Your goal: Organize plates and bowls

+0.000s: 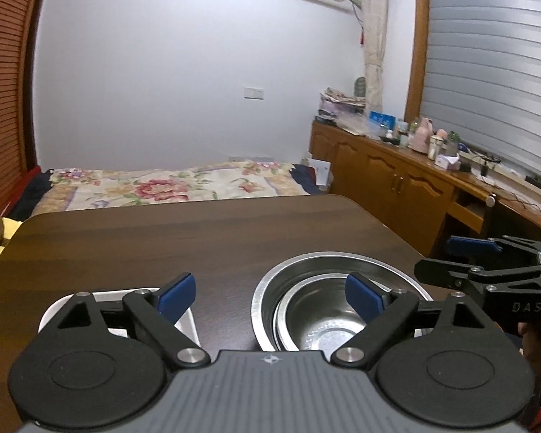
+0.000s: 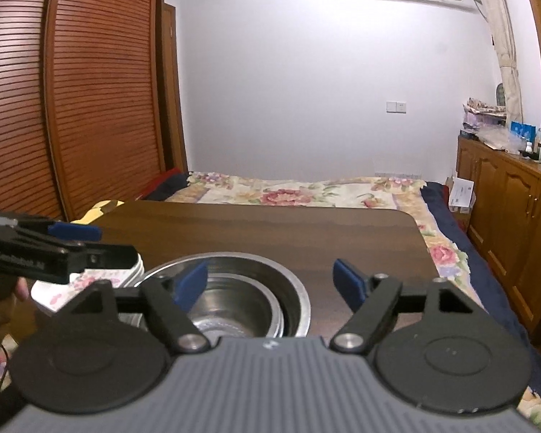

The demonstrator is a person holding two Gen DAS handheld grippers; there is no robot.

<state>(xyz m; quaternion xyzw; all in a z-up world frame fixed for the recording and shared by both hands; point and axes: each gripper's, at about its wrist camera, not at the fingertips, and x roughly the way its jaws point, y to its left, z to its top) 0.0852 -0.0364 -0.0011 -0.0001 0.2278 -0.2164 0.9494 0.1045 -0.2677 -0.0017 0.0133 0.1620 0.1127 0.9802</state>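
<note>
Two steel bowls sit nested on the dark wooden table [image 1: 162,238], the small bowl [image 1: 324,321] inside the large bowl [image 1: 342,258]. Left of them lies a stack of white flowered plates [image 2: 90,279], whose pale rim [image 1: 188,324] shows behind my left gripper. My left gripper [image 1: 270,299] is open, hovering in front of the gap between plates and bowls, with nothing between its blue pads [image 1: 176,297]. My right gripper [image 2: 270,283] is open too, over the right side of the large bowl [image 2: 234,258], and holds nothing. Each gripper shows in the other's view: right gripper [image 1: 443,258], left gripper [image 2: 108,241].
Beyond the table's far edge [image 2: 270,209] is a bed with a flowered cover [image 2: 288,191]. A wooden cabinet run [image 1: 396,173] with bottles and boxes on top stands to the right. Slatted wardrobe doors [image 2: 90,90] rise on the left. The far half of the table holds nothing.
</note>
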